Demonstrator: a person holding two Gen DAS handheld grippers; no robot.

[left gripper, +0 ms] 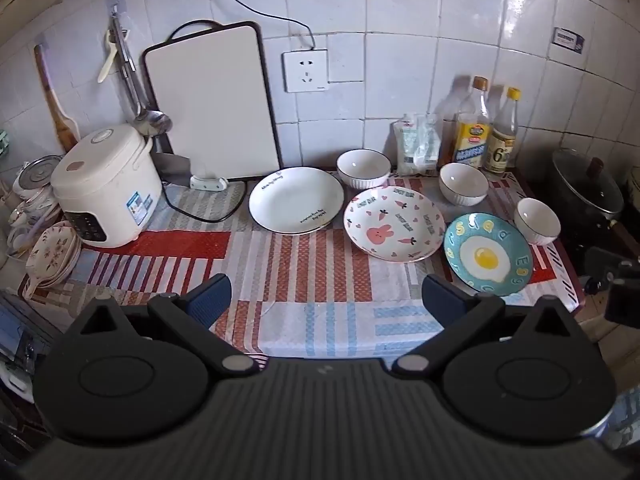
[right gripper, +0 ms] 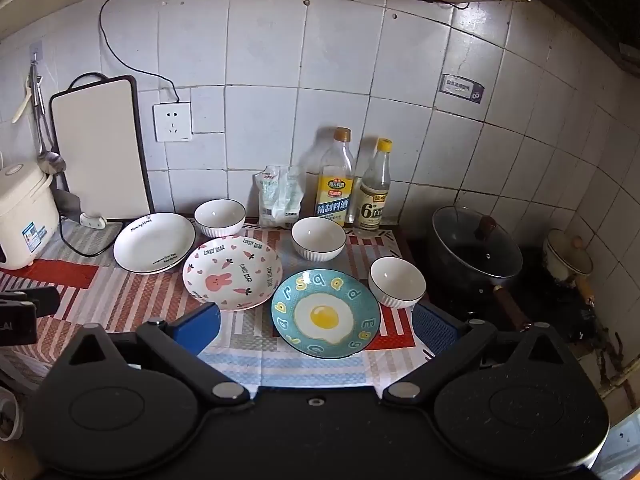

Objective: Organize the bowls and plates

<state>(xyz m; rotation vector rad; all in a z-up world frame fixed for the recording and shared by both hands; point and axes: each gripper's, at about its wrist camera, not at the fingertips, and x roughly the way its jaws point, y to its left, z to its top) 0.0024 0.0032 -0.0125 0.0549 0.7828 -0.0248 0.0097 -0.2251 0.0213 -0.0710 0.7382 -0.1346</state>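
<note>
Three plates lie on the striped cloth: a white plate (left gripper: 296,199) (right gripper: 154,242), a pink bunny plate (left gripper: 394,223) (right gripper: 233,272) and a blue fried-egg plate (left gripper: 488,258) (right gripper: 326,313). Three white ribbed bowls stand behind them: left bowl (left gripper: 363,168) (right gripper: 219,217), middle bowl (left gripper: 464,183) (right gripper: 319,238), right bowl (left gripper: 537,221) (right gripper: 397,281). My left gripper (left gripper: 326,300) is open and empty, held back above the cloth's front. My right gripper (right gripper: 316,330) is open and empty, with the egg plate between its fingers in view.
A white rice cooker (left gripper: 106,186) and stacked dishes (left gripper: 52,254) stand at the left. A cutting board (left gripper: 212,100) leans on the tiled wall. Two bottles (right gripper: 335,178) and a bag (right gripper: 280,196) stand at the back. A lidded black pot (right gripper: 476,246) sits on the stove at the right.
</note>
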